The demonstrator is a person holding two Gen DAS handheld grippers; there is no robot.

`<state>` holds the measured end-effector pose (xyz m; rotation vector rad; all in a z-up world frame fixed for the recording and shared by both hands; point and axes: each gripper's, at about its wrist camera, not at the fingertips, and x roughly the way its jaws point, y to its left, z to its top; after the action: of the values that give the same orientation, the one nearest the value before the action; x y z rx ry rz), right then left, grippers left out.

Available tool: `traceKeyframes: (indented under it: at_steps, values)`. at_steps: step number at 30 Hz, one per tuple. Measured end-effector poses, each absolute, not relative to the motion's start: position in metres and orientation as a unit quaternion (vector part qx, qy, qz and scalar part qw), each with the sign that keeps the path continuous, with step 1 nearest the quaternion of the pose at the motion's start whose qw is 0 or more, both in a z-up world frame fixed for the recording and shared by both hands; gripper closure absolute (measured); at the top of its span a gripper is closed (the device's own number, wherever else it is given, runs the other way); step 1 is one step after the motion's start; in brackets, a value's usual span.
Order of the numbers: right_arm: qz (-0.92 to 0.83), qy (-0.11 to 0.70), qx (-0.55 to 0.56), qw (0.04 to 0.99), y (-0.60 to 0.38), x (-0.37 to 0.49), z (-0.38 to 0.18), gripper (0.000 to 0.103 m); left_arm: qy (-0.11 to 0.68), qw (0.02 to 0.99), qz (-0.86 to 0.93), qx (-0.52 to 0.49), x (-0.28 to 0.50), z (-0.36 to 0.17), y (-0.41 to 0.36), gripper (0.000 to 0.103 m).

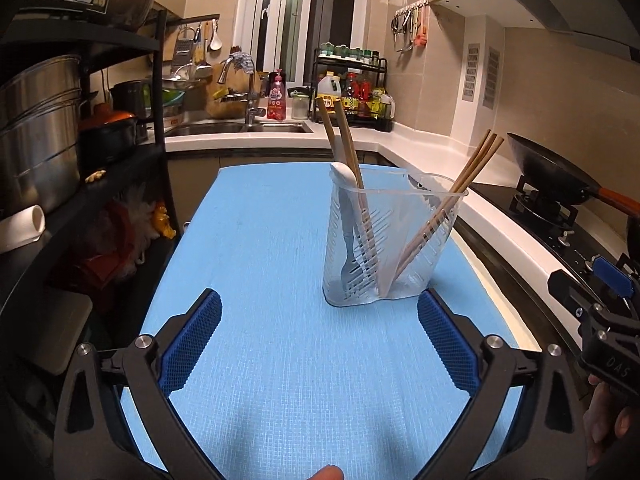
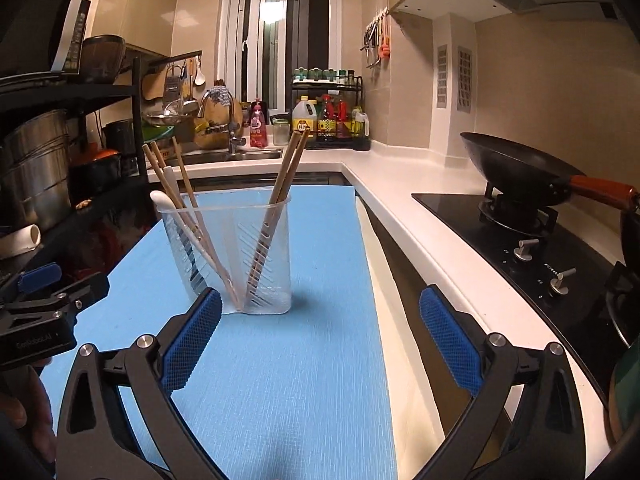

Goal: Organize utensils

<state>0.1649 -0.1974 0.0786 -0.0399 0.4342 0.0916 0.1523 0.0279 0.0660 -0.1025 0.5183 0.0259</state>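
A clear plastic utensil holder (image 1: 400, 276) with two compartments stands upright on a blue mat (image 1: 260, 248). Wooden chopsticks (image 1: 346, 140) and a white spoon (image 1: 343, 178) lean in its left compartment. More chopsticks (image 1: 476, 164) lean in the right one. My left gripper (image 1: 320, 320) is open and holds nothing, just short of the holder. In the right wrist view the holder (image 2: 276, 292) is ahead and to the left, with its chopsticks (image 2: 290, 160) and spoon (image 2: 162, 200). My right gripper (image 2: 320, 320) is open and holds nothing; its left fingertip overlaps the holder's base.
A black wok (image 2: 516, 172) sits on the gas stove (image 2: 540, 248) to the right, beyond a white counter (image 2: 400, 208). A black rack with steel pots (image 1: 40, 140) lines the left side. Sink (image 1: 240, 128) and condiment rack (image 1: 352, 88) are at the back.
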Motion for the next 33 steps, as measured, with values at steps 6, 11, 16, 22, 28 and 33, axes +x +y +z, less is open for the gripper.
traceKeyframes:
  at_steps: [6,11,16,22,28,33]
  values:
    - [0.047,0.22,-0.019,0.974,-0.196,0.169,0.075,0.005,0.258,0.965,0.014,-0.048,0.154,0.063,0.026,0.008]
    - [0.047,0.214,-0.019,0.975,-0.195,0.166,0.075,0.005,0.254,0.966,0.016,-0.051,0.154,0.063,0.025,0.008]
    - [0.046,0.205,-0.023,0.977,-0.193,0.161,0.078,0.005,0.248,0.968,0.014,-0.047,0.15,0.065,0.025,0.008]
    - [0.042,0.204,-0.027,0.978,-0.193,0.16,0.078,0.005,0.238,0.97,0.007,-0.044,0.145,0.068,0.023,0.008]
    - [0.041,0.203,-0.026,0.978,-0.193,0.16,0.079,0.005,0.237,0.97,0.003,-0.046,0.144,0.068,0.023,0.008]
    - [0.042,0.203,-0.028,0.978,-0.193,0.16,0.078,0.005,0.235,0.971,0.004,-0.049,0.144,0.069,0.025,0.008]
